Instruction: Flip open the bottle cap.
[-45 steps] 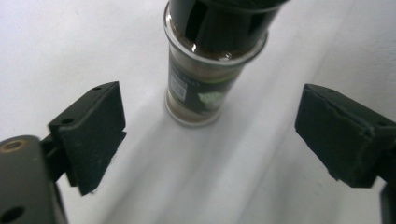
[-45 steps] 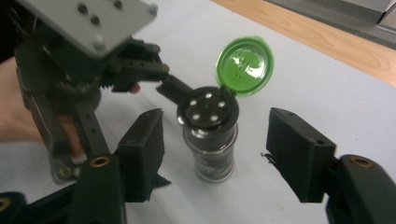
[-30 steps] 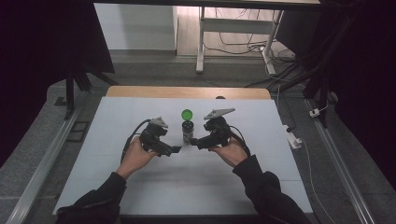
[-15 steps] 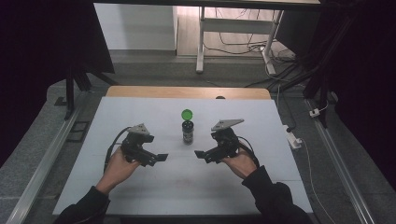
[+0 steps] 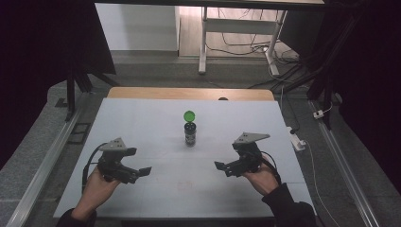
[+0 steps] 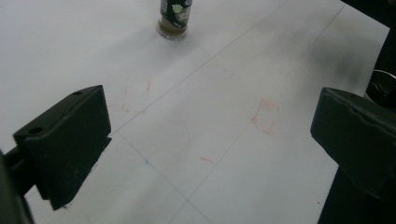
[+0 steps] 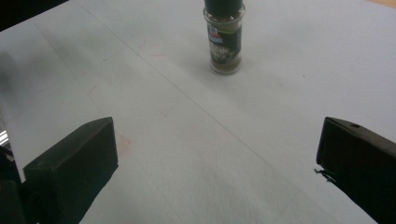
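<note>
A small spice jar [image 5: 190, 134] stands upright at the middle of the white table, its green flip lid [image 5: 189, 116] raised. The left gripper view has the jar [image 6: 174, 18] far ahead, and so does the right gripper view [image 7: 224, 39]. My left gripper [image 5: 142, 171] hovers near the front left, open, with bare table between its jaws [image 6: 212, 121]. My right gripper [image 5: 222, 166] hovers at the front right, open and empty [image 7: 219, 147]. Its jaws have just widened a little. Both point inward, well apart from the jar.
The white sheet [image 5: 142, 127] carries faint pencil lines and red marks [image 6: 264, 116]. A wooden strip [image 5: 189, 93] edges the far side. A power strip [image 5: 298, 142] and cables lie off the right edge. Metal rails [image 5: 42, 175] run along both sides.
Both grippers have drawn back from beside the jar, outward and toward the near edge. The jar stays standing alone in the same spot.
</note>
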Motion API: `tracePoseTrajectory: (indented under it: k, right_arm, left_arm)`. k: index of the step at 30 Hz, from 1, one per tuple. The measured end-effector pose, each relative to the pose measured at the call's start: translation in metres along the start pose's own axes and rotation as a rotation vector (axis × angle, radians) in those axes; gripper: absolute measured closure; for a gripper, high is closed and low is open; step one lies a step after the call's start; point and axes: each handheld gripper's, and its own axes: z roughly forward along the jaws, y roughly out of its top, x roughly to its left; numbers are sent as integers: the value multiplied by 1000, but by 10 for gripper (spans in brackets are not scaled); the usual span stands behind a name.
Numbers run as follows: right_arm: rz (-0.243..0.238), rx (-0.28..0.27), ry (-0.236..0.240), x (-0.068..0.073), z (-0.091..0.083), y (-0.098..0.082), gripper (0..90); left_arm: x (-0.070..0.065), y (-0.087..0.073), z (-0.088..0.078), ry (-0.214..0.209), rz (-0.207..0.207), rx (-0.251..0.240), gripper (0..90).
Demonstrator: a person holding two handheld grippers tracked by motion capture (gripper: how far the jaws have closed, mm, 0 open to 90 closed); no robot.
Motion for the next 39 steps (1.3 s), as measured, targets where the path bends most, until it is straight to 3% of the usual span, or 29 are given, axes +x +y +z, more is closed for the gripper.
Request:
tracePoseTrajectory:
  k: [7,23,30,39]
  right_arm:
    - [47,-23,-41,-6,-24,-20,0]
    - [131,-4,-167,-16,-69,-69,0]
    - [165,23,-203,-20,-82,-86,0]
    - [191,31,-210,-20,-90,-91,0]
  left_arm:
    - [-3,-22,-26,46,-36,-40,0]
    - [-4,-61,-64,175,-87,-29,0]
    - [-3,-72,-70,205,-113,7,0]
    - [-4,-75,-71,212,-132,39,0]
